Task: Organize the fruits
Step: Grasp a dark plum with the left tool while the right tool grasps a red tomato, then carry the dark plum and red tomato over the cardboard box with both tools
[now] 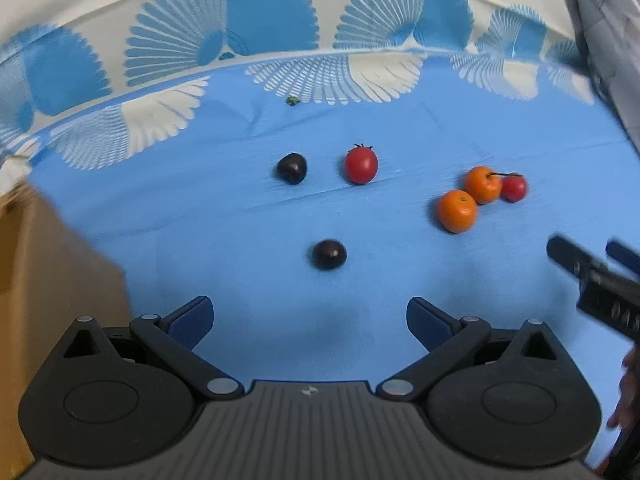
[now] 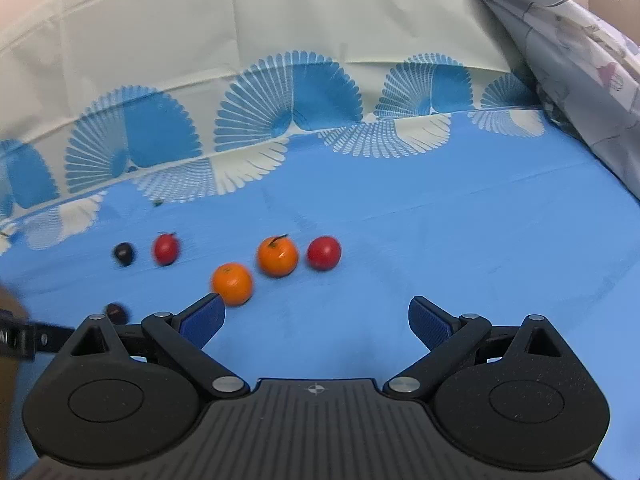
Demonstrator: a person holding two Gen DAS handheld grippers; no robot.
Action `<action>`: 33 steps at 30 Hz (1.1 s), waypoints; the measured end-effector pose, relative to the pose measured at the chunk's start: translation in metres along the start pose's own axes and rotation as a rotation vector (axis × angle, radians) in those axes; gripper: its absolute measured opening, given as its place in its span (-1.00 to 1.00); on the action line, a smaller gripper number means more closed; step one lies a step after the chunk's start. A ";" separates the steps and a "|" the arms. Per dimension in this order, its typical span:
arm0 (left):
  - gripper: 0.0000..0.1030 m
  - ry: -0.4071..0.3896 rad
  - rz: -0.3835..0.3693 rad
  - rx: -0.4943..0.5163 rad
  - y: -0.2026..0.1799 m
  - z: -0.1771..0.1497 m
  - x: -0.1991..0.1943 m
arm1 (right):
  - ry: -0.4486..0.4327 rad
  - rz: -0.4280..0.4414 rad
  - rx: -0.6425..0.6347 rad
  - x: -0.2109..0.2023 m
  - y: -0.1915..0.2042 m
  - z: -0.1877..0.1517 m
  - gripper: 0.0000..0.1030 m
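Note:
Several small fruits lie on a blue cloth point(image 1: 400, 140). In the left wrist view a dark plum point(image 1: 329, 254) lies nearest, ahead of my open, empty left gripper point(image 1: 310, 320). Behind it are a second dark plum point(image 1: 292, 168) and a red tomato point(image 1: 361, 164). At right two oranges point(image 1: 457, 211) point(image 1: 483, 184) touch, with a red fruit point(image 1: 513, 187) beside them. My right gripper point(image 2: 316, 322) is open and empty; its left fingertip point(image 2: 204, 320) is just short of the near orange point(image 2: 232, 283). The far orange point(image 2: 277, 256) and red fruit point(image 2: 324, 252) lie beyond.
A cream curtain with blue fan prints point(image 1: 224, 36) hangs behind the table. A brown cardboard box point(image 1: 48, 280) stands at the left edge. Grey patterned fabric point(image 2: 568, 60) hangs at the right. A small green scrap point(image 1: 292, 100) lies at the back.

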State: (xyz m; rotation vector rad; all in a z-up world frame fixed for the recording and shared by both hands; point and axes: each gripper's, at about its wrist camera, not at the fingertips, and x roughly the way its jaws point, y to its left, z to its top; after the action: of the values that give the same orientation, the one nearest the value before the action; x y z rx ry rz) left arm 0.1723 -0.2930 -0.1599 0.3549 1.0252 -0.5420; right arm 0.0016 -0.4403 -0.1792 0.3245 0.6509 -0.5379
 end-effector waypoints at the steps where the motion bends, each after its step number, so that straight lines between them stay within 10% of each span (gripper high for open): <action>1: 0.99 0.011 -0.005 0.004 -0.001 0.004 0.009 | -0.013 -0.013 -0.017 0.011 0.000 0.002 0.91; 10: 0.96 0.101 -0.028 -0.047 0.001 0.031 0.065 | 0.010 -0.066 -0.115 0.106 -0.007 0.007 0.90; 12: 0.44 0.077 -0.025 -0.044 -0.001 0.033 0.063 | -0.003 -0.044 -0.128 0.111 -0.006 0.005 0.58; 13: -0.24 0.082 -0.027 -0.032 -0.003 0.034 0.064 | -0.012 -0.032 -0.140 0.111 -0.005 0.004 0.16; 14: -0.48 0.089 -0.032 -0.025 -0.004 0.034 0.064 | -0.028 -0.009 -0.160 0.109 -0.003 0.002 -0.07; 16: -0.49 0.068 -0.035 -0.032 -0.004 0.032 0.061 | -0.046 0.003 -0.214 0.103 0.002 -0.001 -0.38; 33: -0.49 -0.132 -0.090 -0.076 0.021 -0.031 -0.111 | -0.113 0.096 -0.101 -0.059 0.017 -0.004 -0.38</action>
State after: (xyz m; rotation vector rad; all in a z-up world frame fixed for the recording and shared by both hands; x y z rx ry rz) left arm 0.1172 -0.2311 -0.0770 0.2040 0.9342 -0.5979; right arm -0.0298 -0.4034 -0.1421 0.2272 0.5480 -0.4265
